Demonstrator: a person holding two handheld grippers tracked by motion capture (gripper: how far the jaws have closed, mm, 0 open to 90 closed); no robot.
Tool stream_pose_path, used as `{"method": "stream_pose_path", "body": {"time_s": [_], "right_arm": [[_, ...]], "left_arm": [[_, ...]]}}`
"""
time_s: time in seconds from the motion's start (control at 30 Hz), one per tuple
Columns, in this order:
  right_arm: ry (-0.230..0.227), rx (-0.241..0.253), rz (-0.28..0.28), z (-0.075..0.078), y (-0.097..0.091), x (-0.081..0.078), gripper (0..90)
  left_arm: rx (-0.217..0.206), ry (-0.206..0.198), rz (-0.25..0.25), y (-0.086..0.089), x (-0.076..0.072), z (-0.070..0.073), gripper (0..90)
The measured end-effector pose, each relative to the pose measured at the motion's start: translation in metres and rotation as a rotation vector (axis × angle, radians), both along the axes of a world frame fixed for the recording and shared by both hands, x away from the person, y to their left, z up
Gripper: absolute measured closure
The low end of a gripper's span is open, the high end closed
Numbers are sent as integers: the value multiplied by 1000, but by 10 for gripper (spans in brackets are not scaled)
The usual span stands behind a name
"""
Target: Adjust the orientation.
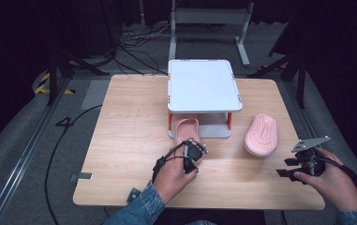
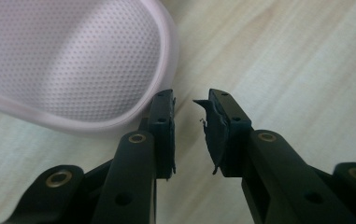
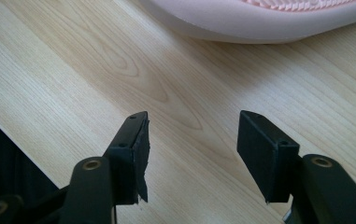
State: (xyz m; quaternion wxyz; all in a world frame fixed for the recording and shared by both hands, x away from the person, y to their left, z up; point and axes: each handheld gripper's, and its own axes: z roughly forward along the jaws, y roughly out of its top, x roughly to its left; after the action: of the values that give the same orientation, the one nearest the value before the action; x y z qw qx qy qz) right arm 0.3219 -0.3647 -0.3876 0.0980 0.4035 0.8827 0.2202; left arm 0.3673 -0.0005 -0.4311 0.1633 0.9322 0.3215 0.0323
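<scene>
A pink slipper lies sole down with its toe under a white two-level rack. My left gripper is at its heel. In the left gripper view the dotted insole and heel rim sit just left of the left jaw, and the left gripper has a narrow gap with only table wood in it. A second pink slipper lies sole up to the right of the rack. My right gripper rests near the table's front right, open and empty, with that slipper's edge beyond it.
The wooden table has open room on its left half. The rack stands at the back middle on orange posts. Cables and metal stand legs lie on the floor behind and to the left.
</scene>
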Motion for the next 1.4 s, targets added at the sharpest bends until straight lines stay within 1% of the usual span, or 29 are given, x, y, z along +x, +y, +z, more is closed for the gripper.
{"method": "stream_pose_path", "body": {"time_s": [0.03,0.07,0.1,0.13,0.17,0.27,0.33,0.37,0.4,0.43,0.47,0.63,0.73,0.77,0.8,0.83,0.9,0.93,0.97,1.03,1.07,1.13,1.17,1.2,1.23,1.27,1.33,1.4], "right_arm": [[1,1,-1,0,0,0,450],[2,1,-3,0,0,-1,450],[3,0,-3,0,-1,-1,450],[3,0,-3,0,-1,-1,450],[6,1,-9,-1,-1,-2,450],[8,2,-12,-2,-2,-3,449],[9,2,-12,-3,-3,-3,450],[11,1,-13,-3,-3,-3,449],[13,0,-14,-3,-4,-4,448],[13,0,-14,-3,-4,-4,448],[17,1,-19,-4,-4,-4,448],[15,3,-23,-4,-5,-5,448],[16,3,-23,-5,-5,-4,448],[16,3,-23,-5,-5,-4,448],[17,3,-22,-5,-5,-4,448],[19,3,-23,-6,-5,-4,448],[21,3,-23,-6,-5,-4,448],[18,4,-21,-6,-5,-4,448],[16,4,-21,-6,-5,-4,448],[16,5,-22,-5,-5,-4,448],[15,4,-22,-5,-6,-4,448],[16,4,-25,-5,-6,-4,447],[15,4,-24,-5,-6,-4,448],[15,4,-24,-5,-6,-4,448],[16,6,-24,-4,-5,-4,447],[13,6,-24,-4,-5,-4,447],[9,7,-22,-4,-5,-4,447],[10,6,-24,-3,-6,-3,447]], "left_arm": [[-2,0,6,1,3,0,726],[-2,0,6,1,3,0,727],[-4,-7,12,2,10,1,727],[-4,-7,12,2,10,1,726],[-6,-25,17,3,13,2,726],[-9,-49,26,3,18,8,719],[0,-66,40,4,23,10,709],[-2,-63,46,5,27,10,711],[-4,-72,50,5,30,9,710],[-4,-72,50,5,30,9,711],[5,-89,67,7,34,9,713],[5,-115,97,7,49,7,711],[6,-124,92,7,57,6,700],[6,-124,92,7,57,6,698],[3,-133,95,6,59,5,698],[10,-138,99,5,62,4,697],[13,-142,100,5,65,4,696],[20,-151,105,5,66,4,695],[26,-155,98,5,68,3,693],[20,-152,101,6,70,3,690],[15,-142,100,7,71,3,695],[5,-135,111,7,72,3,712],[5,-138,104,7,72,3,711],[5,-138,104,7,72,3,695],[-9,-127,96,7,70,3,660],[-18,-126,101,7,68,4,617],[-23,-112,98,9,62,9,592],[-44,-105,92,12,56,15,562]]}}
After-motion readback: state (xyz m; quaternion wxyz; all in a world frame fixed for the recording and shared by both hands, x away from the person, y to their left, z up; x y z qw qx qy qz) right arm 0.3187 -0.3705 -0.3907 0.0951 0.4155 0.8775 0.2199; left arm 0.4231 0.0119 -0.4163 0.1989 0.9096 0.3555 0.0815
